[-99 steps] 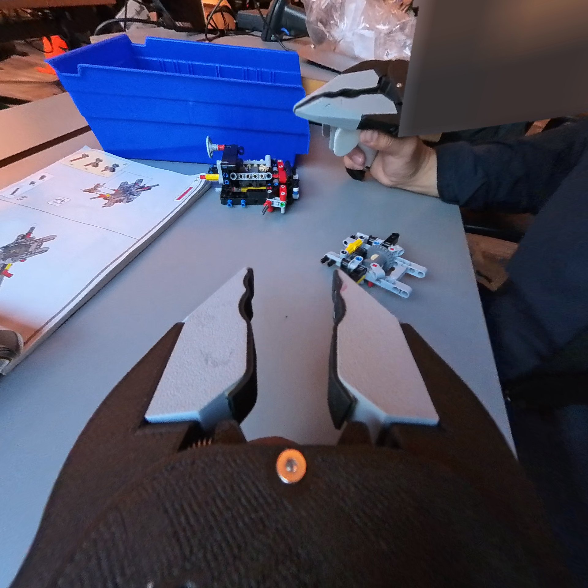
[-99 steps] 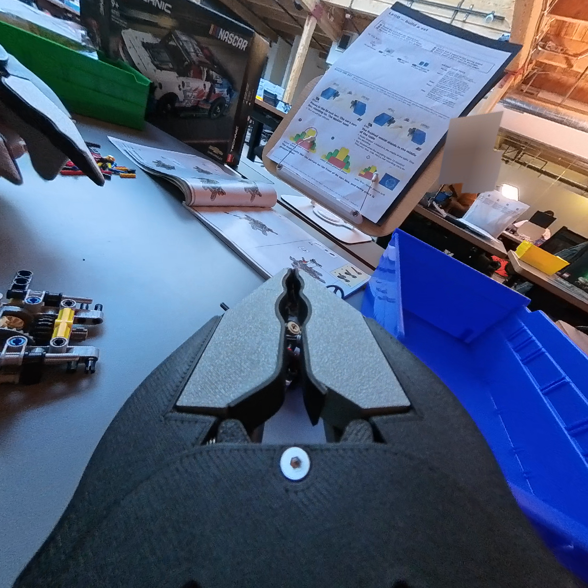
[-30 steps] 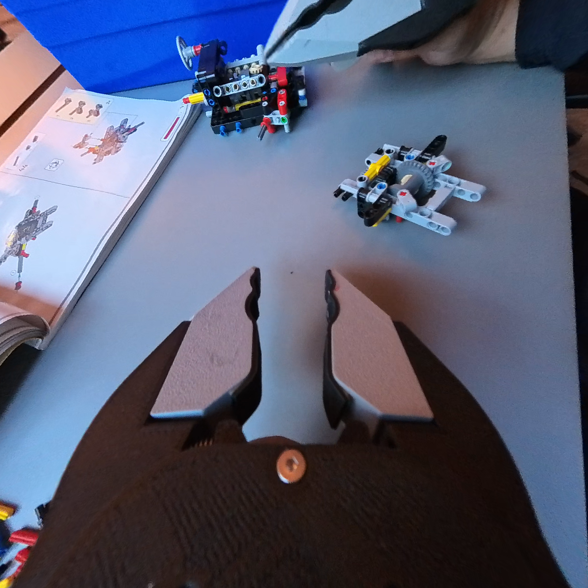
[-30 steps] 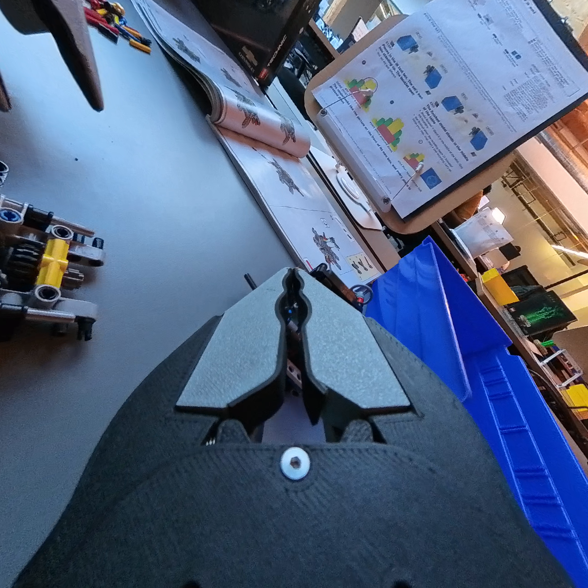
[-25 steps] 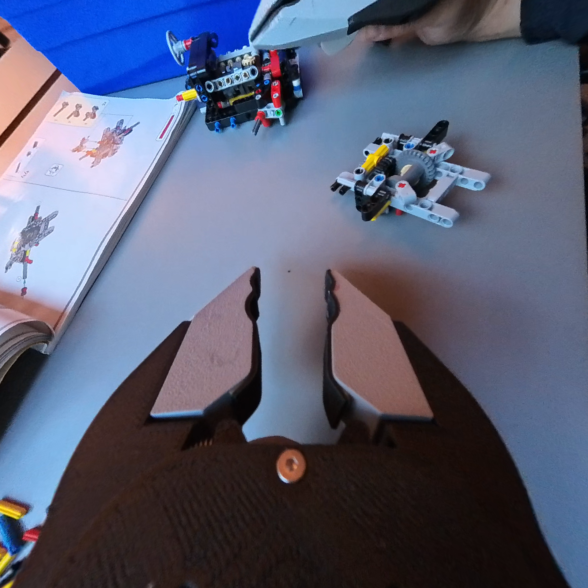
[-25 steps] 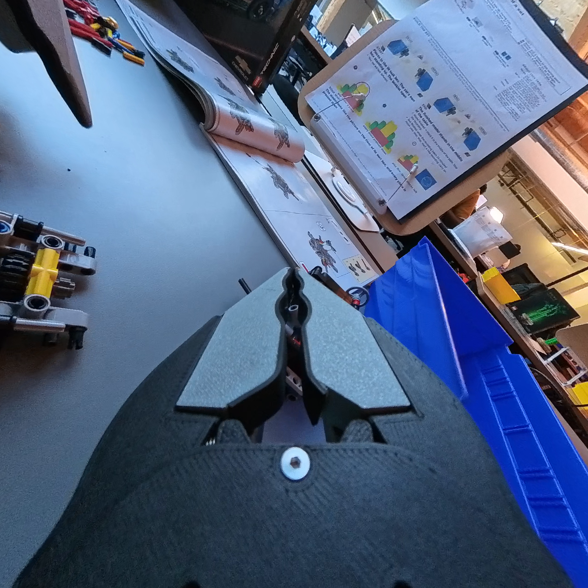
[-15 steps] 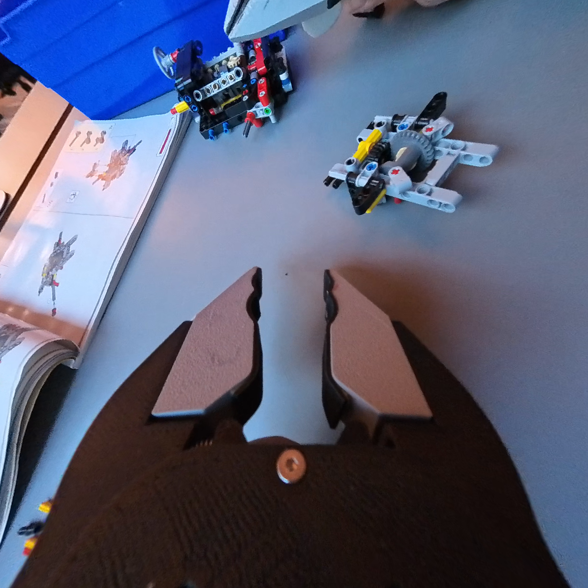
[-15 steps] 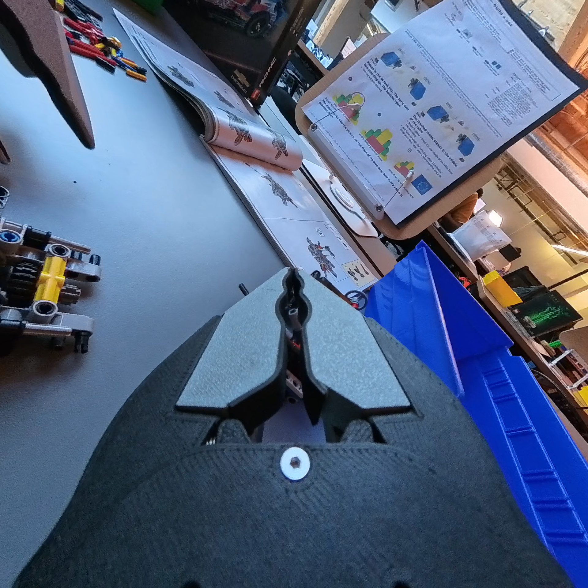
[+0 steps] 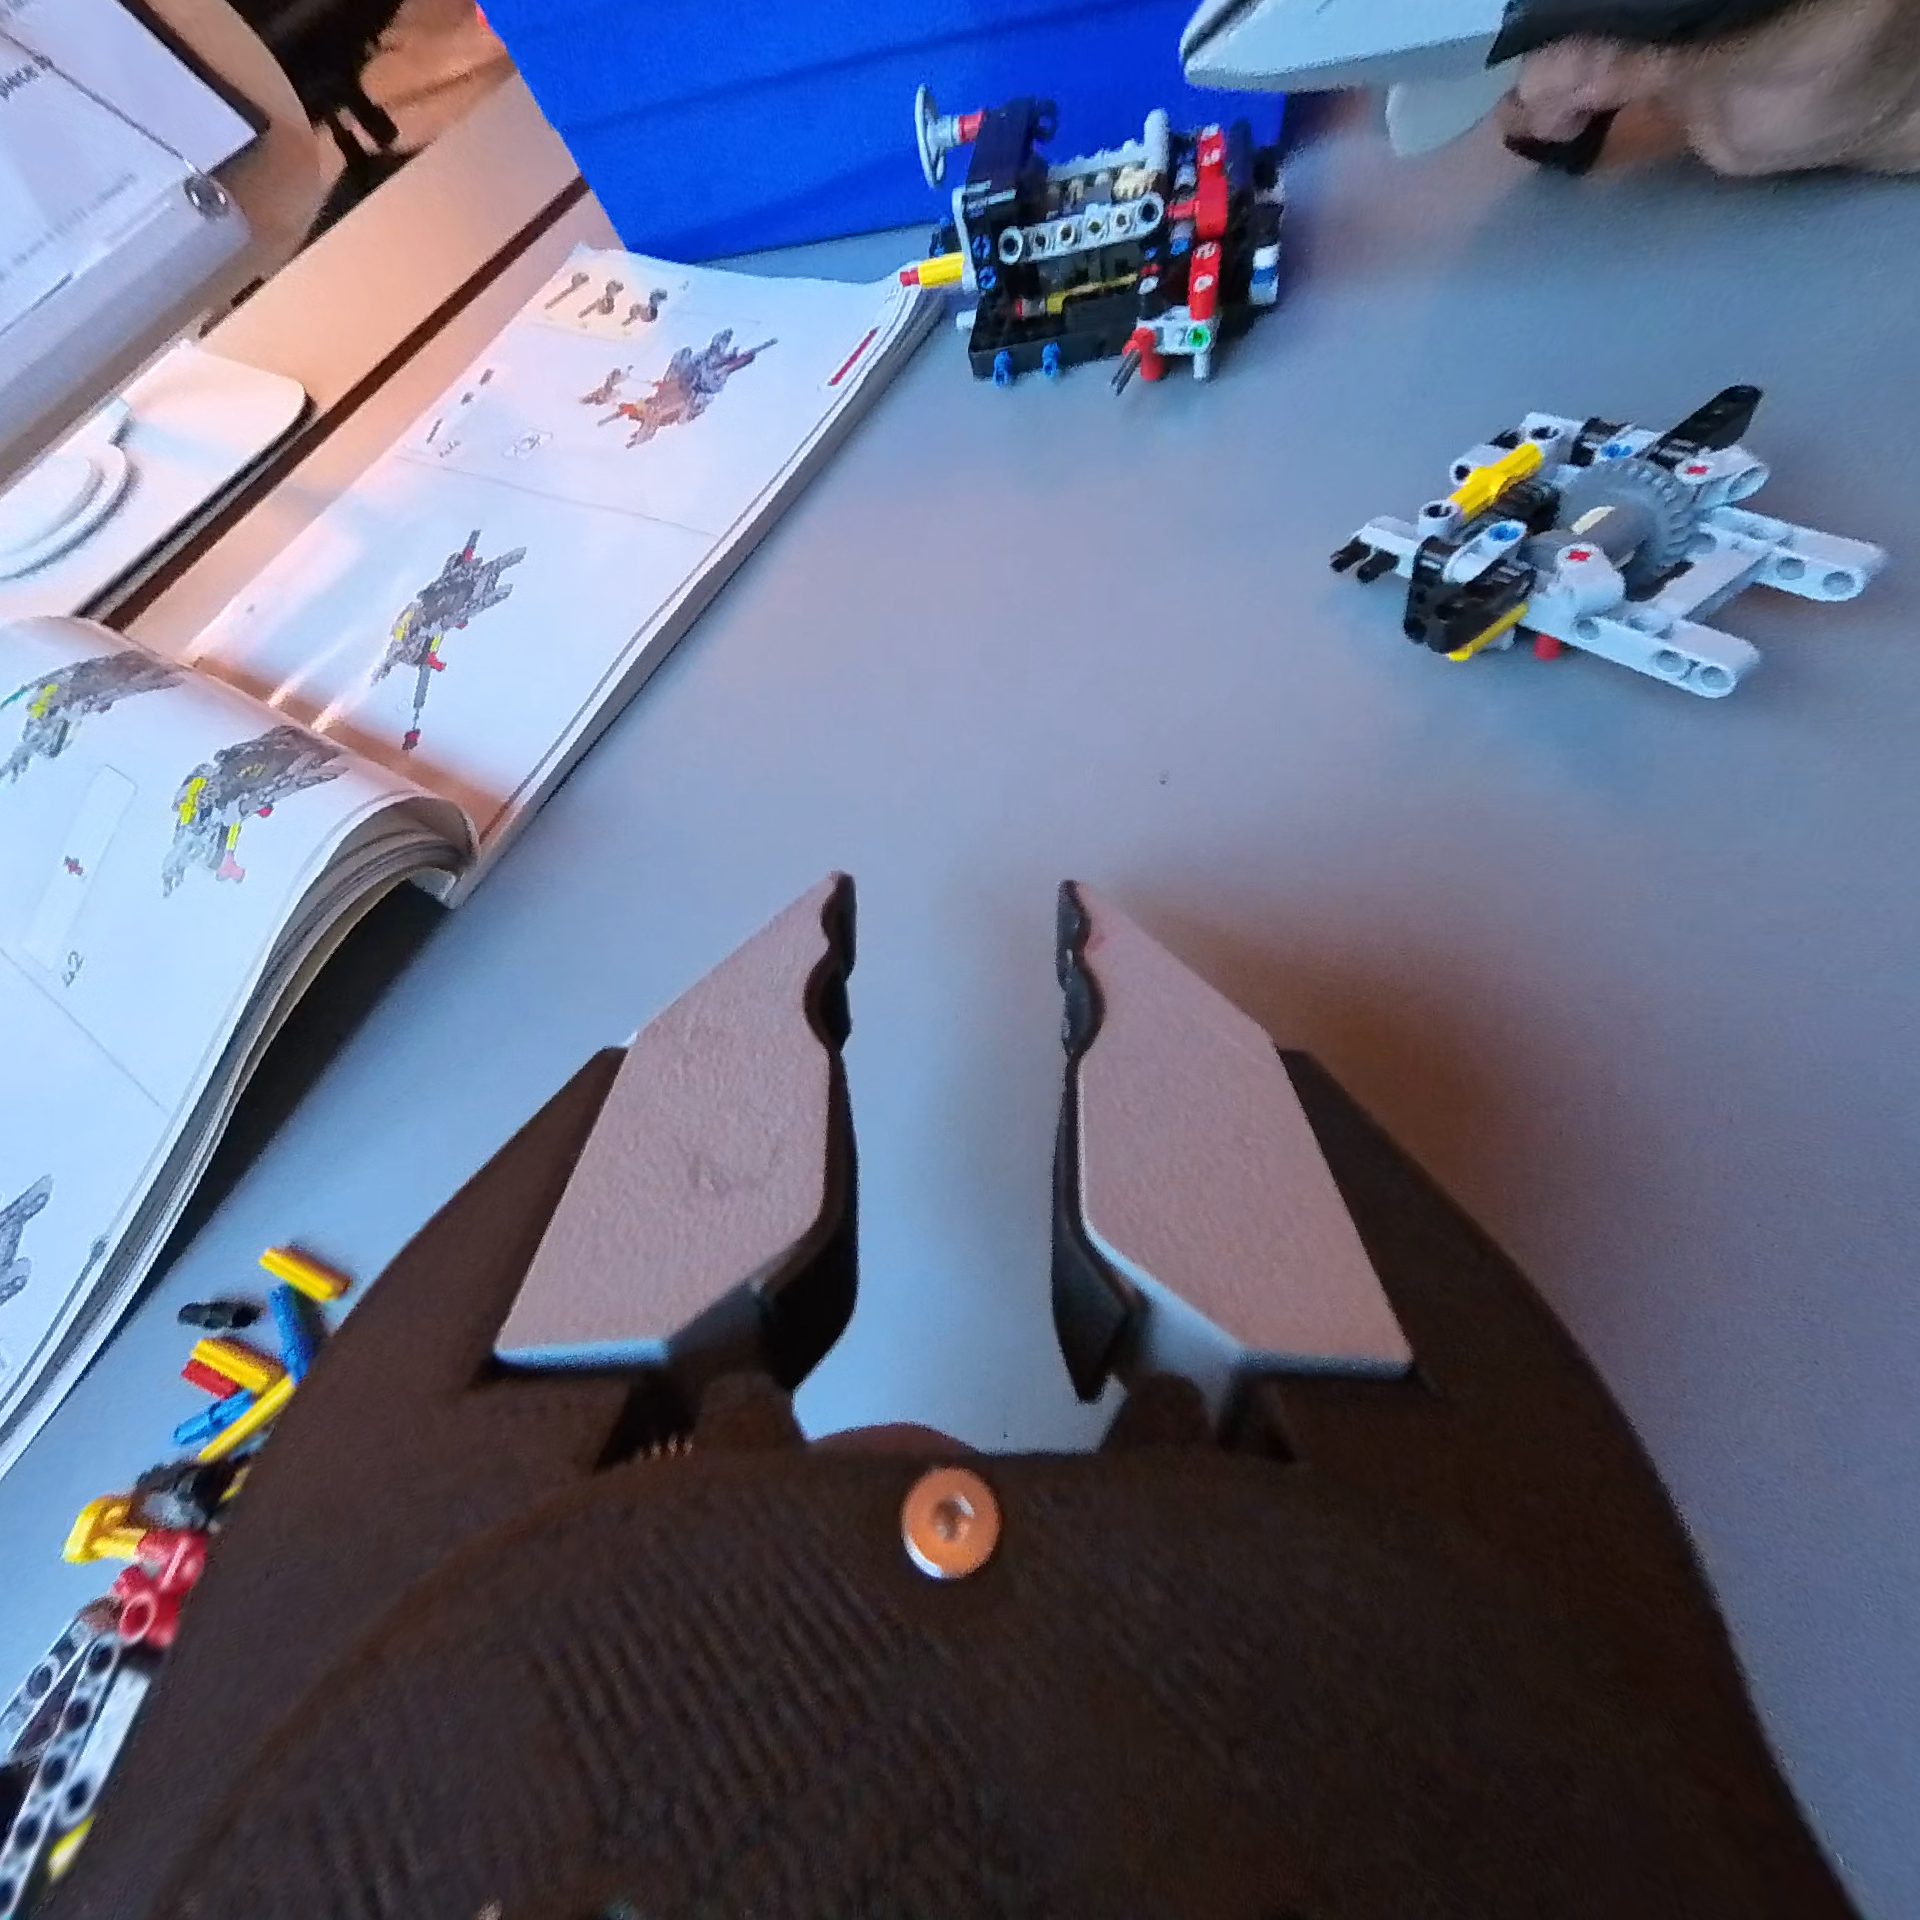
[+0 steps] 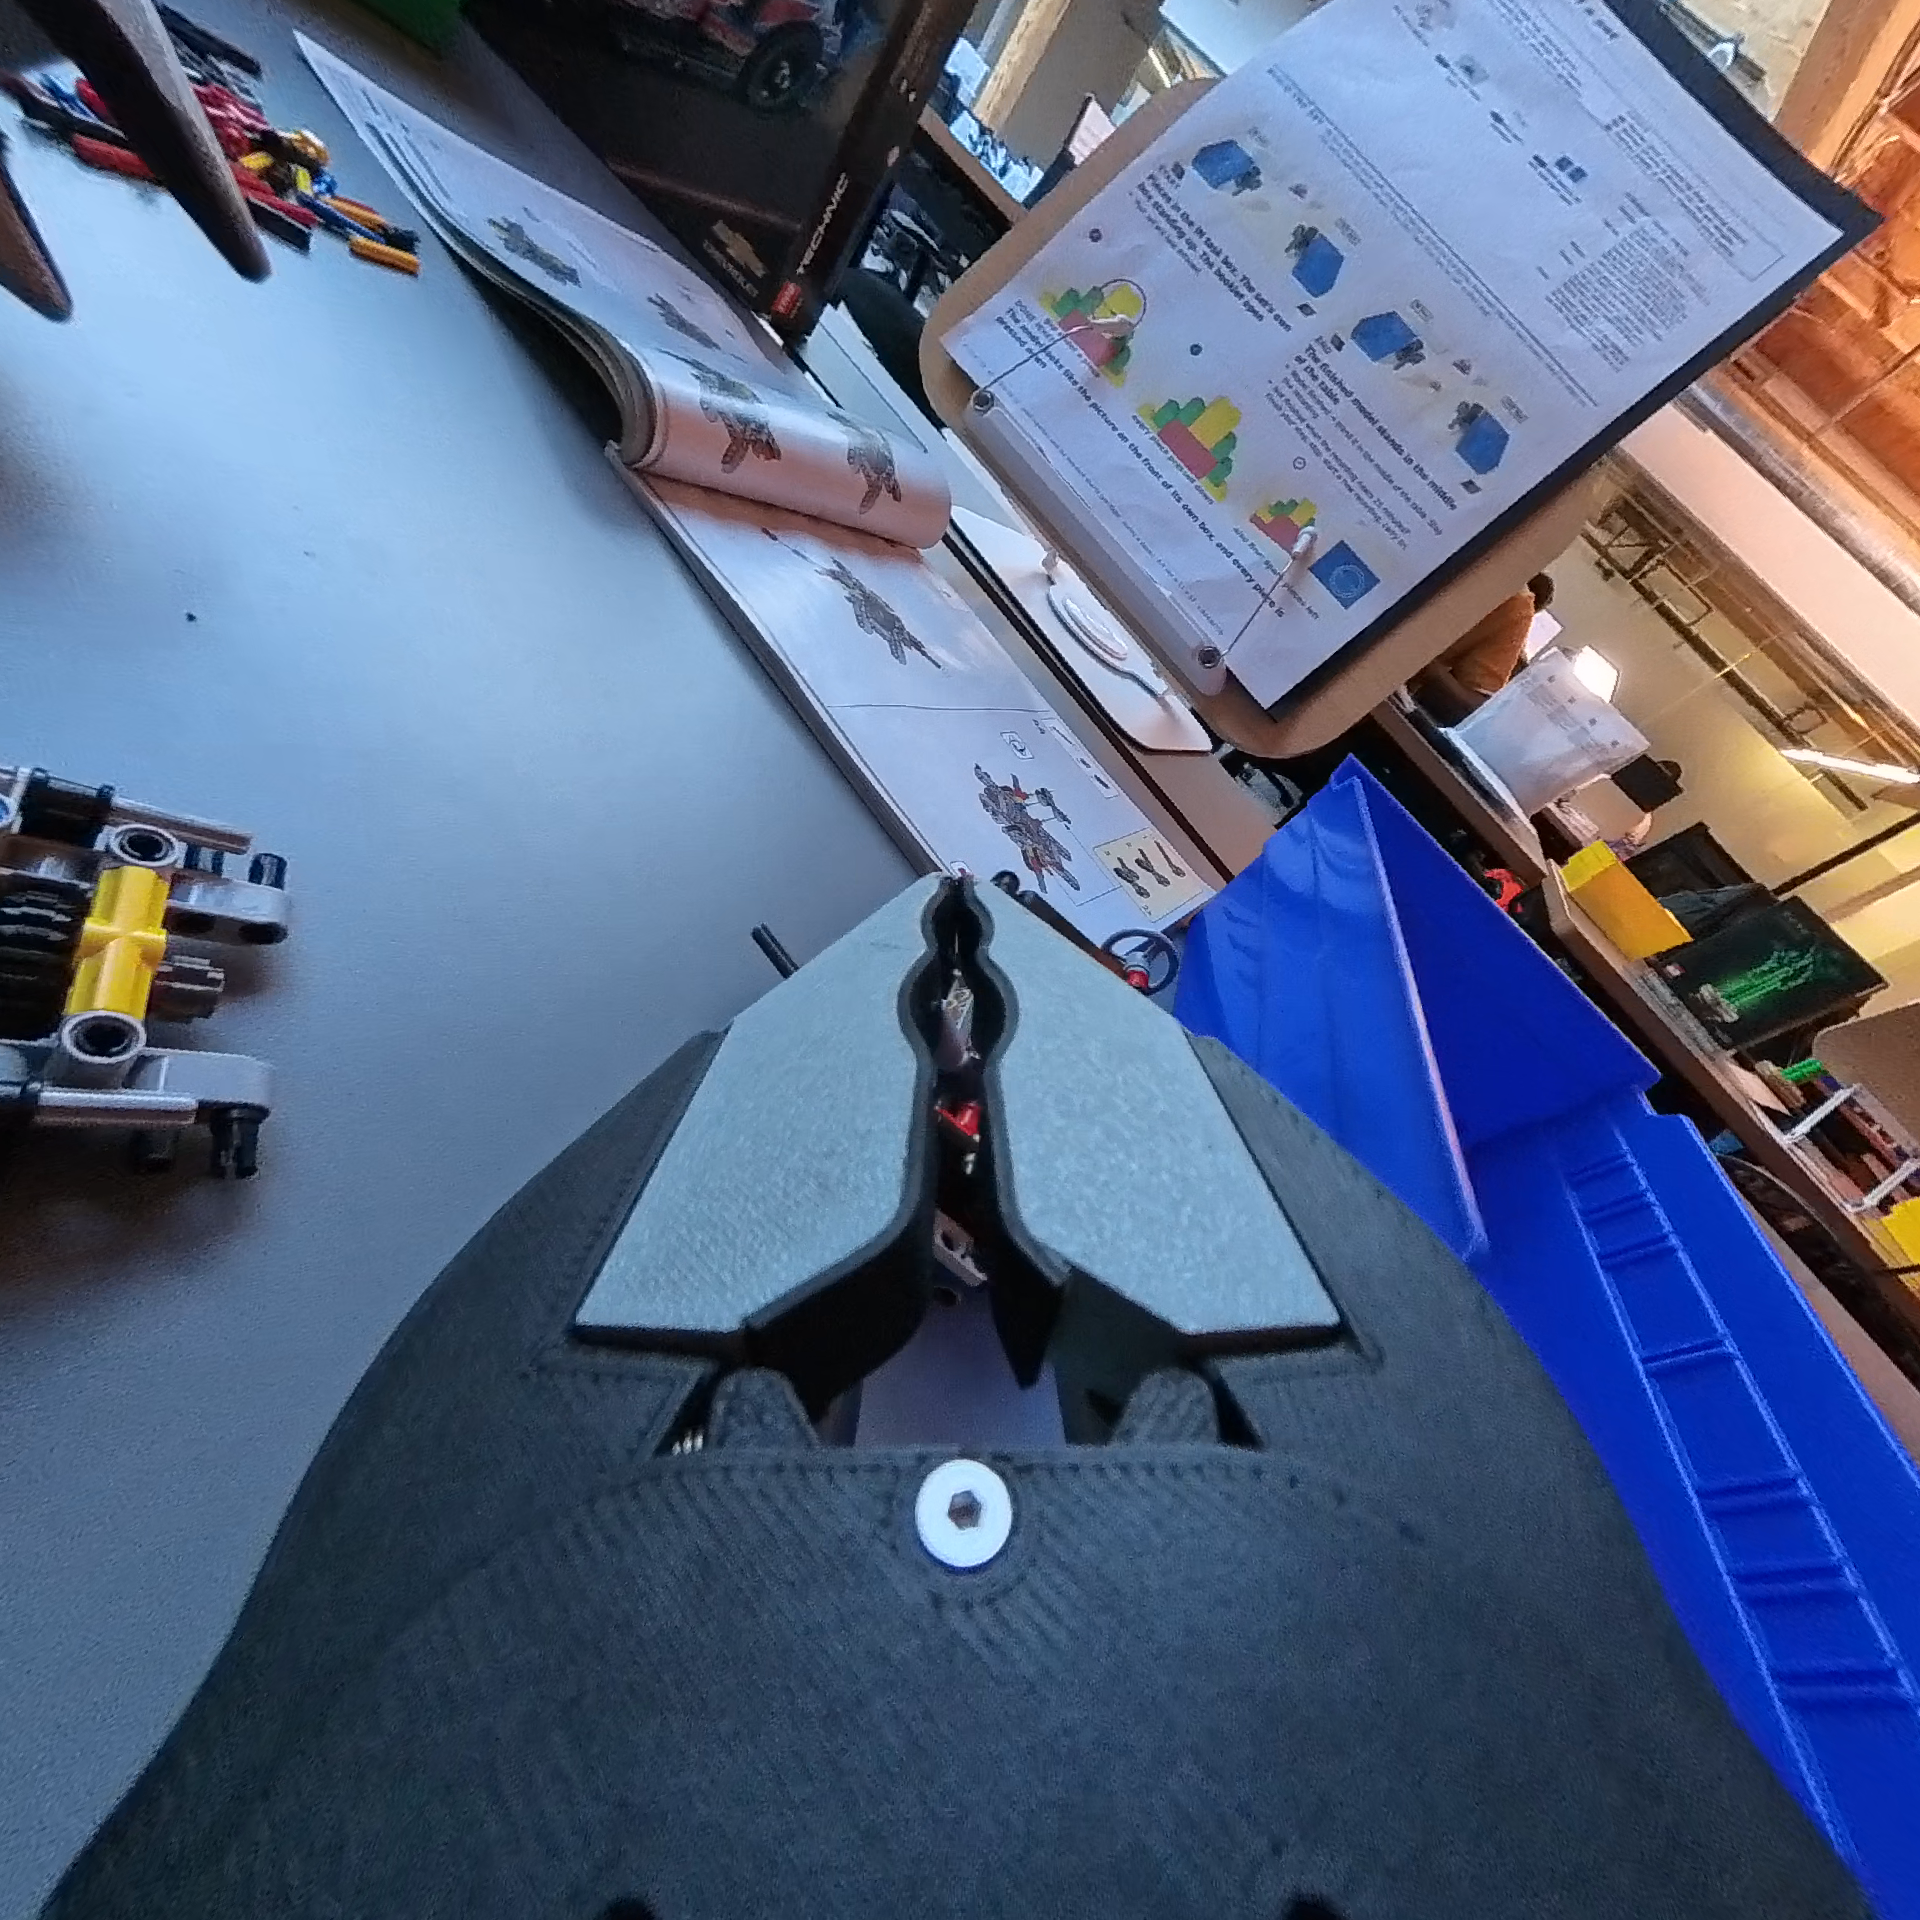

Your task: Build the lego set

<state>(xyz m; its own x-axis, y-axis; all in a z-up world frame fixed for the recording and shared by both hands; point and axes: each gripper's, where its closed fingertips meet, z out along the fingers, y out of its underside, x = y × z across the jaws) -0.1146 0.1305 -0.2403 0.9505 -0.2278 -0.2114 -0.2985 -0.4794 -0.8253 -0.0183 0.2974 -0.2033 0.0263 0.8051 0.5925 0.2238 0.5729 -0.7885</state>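
Observation:
My left gripper (image 9: 956, 904) is open and empty, low over the grey table (image 9: 1039, 665). Ahead of it stands a black and red brick assembly (image 9: 1112, 239) with a small grey wheel. A flatter grey brick assembly (image 9: 1600, 551) with a yellow piece lies to the right. My right gripper (image 10: 956, 883) is shut, with nothing seen in its grasp. In the left wrist view it (image 9: 1205, 52) hovers just above the black and red assembly, held by a hand (image 9: 1766, 94). Parts of that assembly (image 10: 1138, 951) show under and between its fingers. The grey assembly (image 10: 114, 966) lies to its left.
An open instruction booklet (image 9: 436, 582) lies left of the assemblies. A blue bin (image 10: 1558, 1195) stands behind them. Loose coloured pieces (image 9: 229, 1361) lie at the near left. A stand holding a printed sheet (image 10: 1403, 343) and a black box (image 10: 748, 135) stand beyond the booklet. Spacing between my two grippers at the tips: around 20 cm.
My left gripper has swung left and drawn back, bringing more of the booklet and the loose pieces into view; its jaws stay open. The right gripper stays shut above the black and red assembly.

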